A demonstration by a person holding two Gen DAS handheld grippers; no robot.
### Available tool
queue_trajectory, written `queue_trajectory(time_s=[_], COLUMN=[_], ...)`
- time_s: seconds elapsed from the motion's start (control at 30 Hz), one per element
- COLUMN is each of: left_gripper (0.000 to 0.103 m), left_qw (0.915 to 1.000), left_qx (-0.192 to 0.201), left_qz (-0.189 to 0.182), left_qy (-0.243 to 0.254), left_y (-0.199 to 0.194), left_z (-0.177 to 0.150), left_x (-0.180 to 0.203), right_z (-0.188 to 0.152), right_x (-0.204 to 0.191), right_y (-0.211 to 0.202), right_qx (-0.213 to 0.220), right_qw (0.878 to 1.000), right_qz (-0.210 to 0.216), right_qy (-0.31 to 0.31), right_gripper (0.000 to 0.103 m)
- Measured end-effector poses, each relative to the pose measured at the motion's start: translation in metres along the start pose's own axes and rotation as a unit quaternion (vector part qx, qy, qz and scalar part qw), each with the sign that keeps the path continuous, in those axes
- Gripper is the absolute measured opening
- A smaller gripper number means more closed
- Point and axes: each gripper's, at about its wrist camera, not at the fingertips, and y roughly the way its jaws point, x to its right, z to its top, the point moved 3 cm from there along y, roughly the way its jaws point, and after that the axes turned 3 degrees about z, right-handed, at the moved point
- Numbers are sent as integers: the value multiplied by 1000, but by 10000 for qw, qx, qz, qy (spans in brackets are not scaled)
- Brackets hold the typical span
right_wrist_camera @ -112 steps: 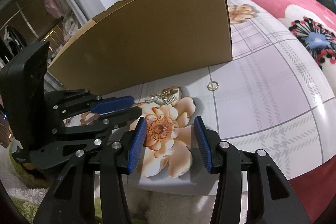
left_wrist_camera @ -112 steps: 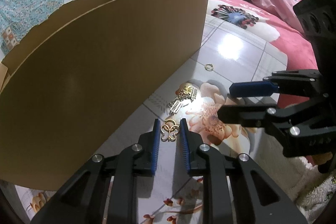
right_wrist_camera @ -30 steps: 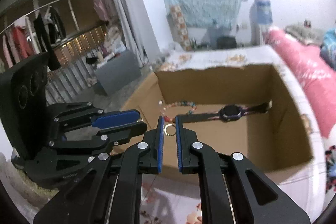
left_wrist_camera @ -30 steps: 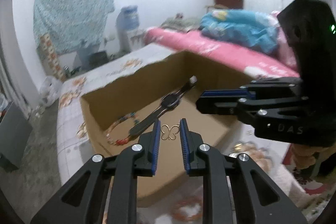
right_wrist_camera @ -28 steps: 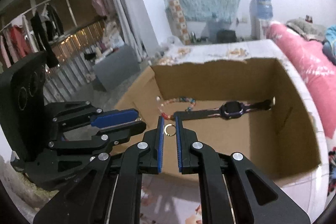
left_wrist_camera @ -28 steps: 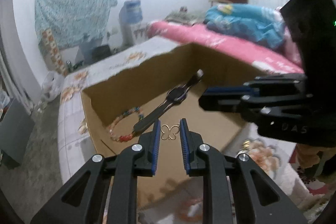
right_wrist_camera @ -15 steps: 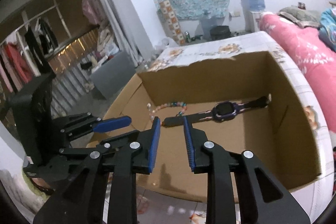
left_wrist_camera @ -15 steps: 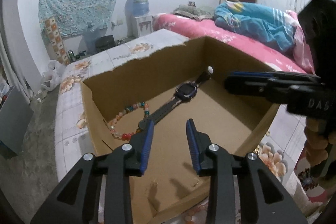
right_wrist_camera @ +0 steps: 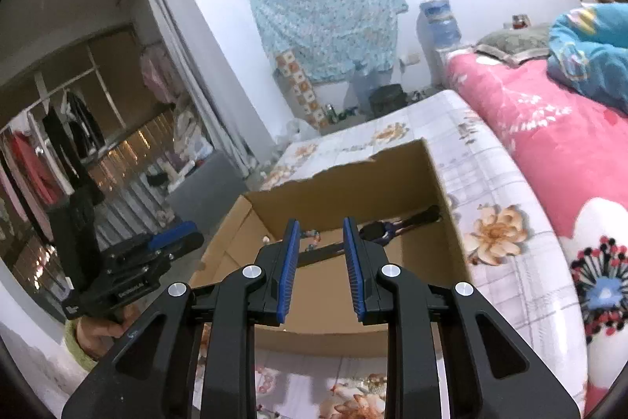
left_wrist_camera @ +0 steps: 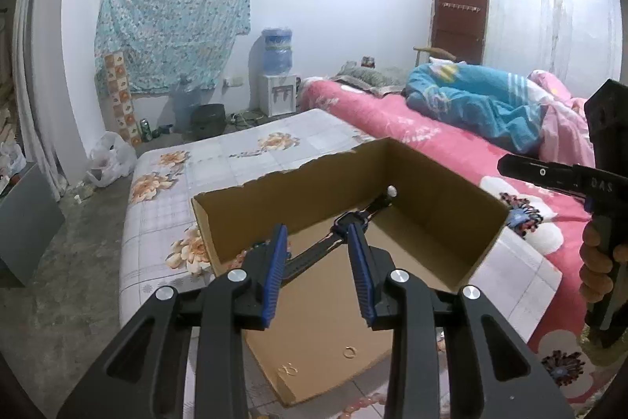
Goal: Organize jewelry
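Both tools hung above the cardboard box (left_wrist_camera: 431, 222), jaws spread and holding nothing: the left hand-held gripper (left_wrist_camera: 318, 254) and the right hand-held gripper (right_wrist_camera: 320, 254). On the box floor lay a gold ring (left_wrist_camera: 348, 353) and a butterfly charm (left_wrist_camera: 288, 370) toward 6 o'clock, with a watch (left_wrist_camera: 349, 222) and a bead bracelet (right_wrist_camera: 312, 235) further in. Loose pieces this small would likely bounce or tangle together if more were dropped in from height.
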Motion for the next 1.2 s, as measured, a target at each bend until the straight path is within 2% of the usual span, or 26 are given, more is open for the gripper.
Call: queue_trajectory(time_s=[0.23, 0.4, 0.53, 0.67, 0.73, 0.87, 0.97, 1.2], left_gripper=[31, 31, 31, 31, 31, 31, 31, 20], left_qw=[9984, 9927, 9837, 9770, 9767, 9773, 9763, 9708], left_qx=[285, 288, 42, -441, -608, -1036, -1139, -1297], left_qz=[-422, -1082, -1707, -2002, -1946, -1579, -1414, -1271], left_qy=[244, 452, 568, 588, 675, 958, 1176, 1569], left_y=[-28, -42, -38, -15, -1, 34, 53, 83], left_z=[-6, -22, -40, -61, -71, -92, -101, -110], left_x=[21, 47, 75, 104, 114, 129, 134, 148], right_z=[-9, -36, -61, -84, -94, -110, -116, -123], right_x=[9, 22, 34, 43, 46, 49, 52, 58], right_y=[-27, -38, -37, -31, -27, -15, -7, 4], right_qx=[110, -103, -345, -595, -720, -964, -1079, -1237], right_qw=[9999, 9991, 9970, 9939, 9925, 9899, 9886, 9866], right_qz=[-79, -302, -505, -630, -635, -676, -629, -543], right_qy=[100, 270, 465, 675, 758, 787, 845, 915], right_gripper=[24, 24, 24, 24, 24, 24, 24, 24])
